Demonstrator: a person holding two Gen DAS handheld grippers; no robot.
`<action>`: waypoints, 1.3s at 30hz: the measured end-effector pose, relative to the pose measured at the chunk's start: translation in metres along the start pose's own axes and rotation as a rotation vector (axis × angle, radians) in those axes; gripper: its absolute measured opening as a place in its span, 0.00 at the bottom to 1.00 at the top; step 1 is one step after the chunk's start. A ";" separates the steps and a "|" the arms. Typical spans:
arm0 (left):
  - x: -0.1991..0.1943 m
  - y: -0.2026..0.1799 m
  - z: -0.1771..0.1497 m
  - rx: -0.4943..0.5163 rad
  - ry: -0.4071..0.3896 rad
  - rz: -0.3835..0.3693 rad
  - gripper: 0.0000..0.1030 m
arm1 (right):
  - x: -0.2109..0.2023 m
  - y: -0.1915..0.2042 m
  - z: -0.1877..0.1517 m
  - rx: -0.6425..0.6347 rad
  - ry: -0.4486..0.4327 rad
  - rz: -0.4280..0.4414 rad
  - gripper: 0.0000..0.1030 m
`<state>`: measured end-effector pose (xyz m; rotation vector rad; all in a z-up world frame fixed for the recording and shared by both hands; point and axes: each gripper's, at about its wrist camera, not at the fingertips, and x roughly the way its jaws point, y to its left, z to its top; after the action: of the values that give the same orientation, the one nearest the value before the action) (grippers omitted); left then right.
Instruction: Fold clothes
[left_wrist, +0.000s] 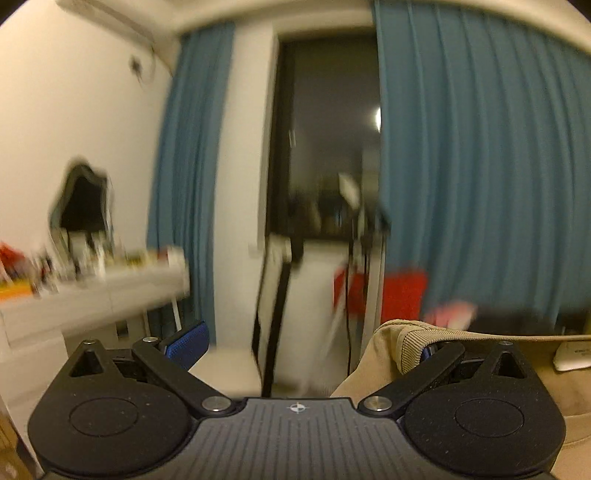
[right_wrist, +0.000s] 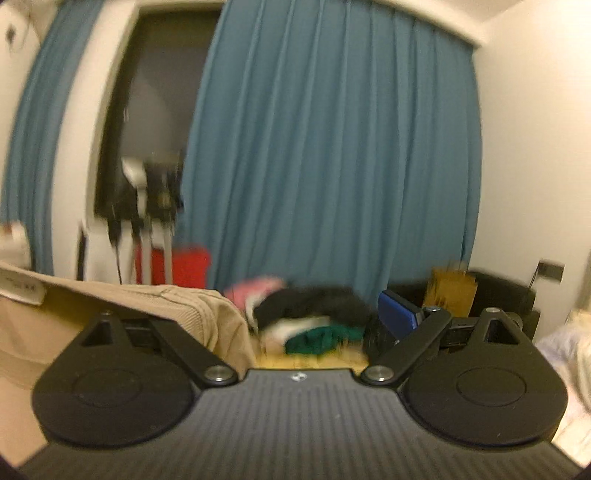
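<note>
The white label (right_wrist: 22, 290) on the beige garment (right_wrist: 110, 314) is too blurred to read.

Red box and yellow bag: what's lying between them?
A clothes pile: pink, black, white and green pieces, seen in the right wrist view between the red box and yellow bag.

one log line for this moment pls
left tongs open, beige garment draped over one finger | right tongs open, same garment over one finger | clothes pile heaped beyond | views blurred
</note>
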<state>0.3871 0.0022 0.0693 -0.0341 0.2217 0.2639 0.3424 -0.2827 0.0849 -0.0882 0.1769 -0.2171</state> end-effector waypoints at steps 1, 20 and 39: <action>0.028 -0.005 -0.019 0.006 0.048 -0.007 1.00 | 0.018 0.007 -0.017 -0.018 0.046 0.022 0.91; 0.069 0.014 -0.126 0.142 0.554 -0.224 1.00 | 0.089 0.073 -0.124 -0.085 0.533 0.441 0.90; -0.244 0.134 -0.076 -0.086 0.310 -0.283 0.99 | -0.257 0.004 -0.094 0.180 0.136 0.407 0.91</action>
<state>0.1066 0.0645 0.0483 -0.1909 0.5090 -0.0163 0.0793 -0.2279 0.0349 0.1416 0.3048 0.1682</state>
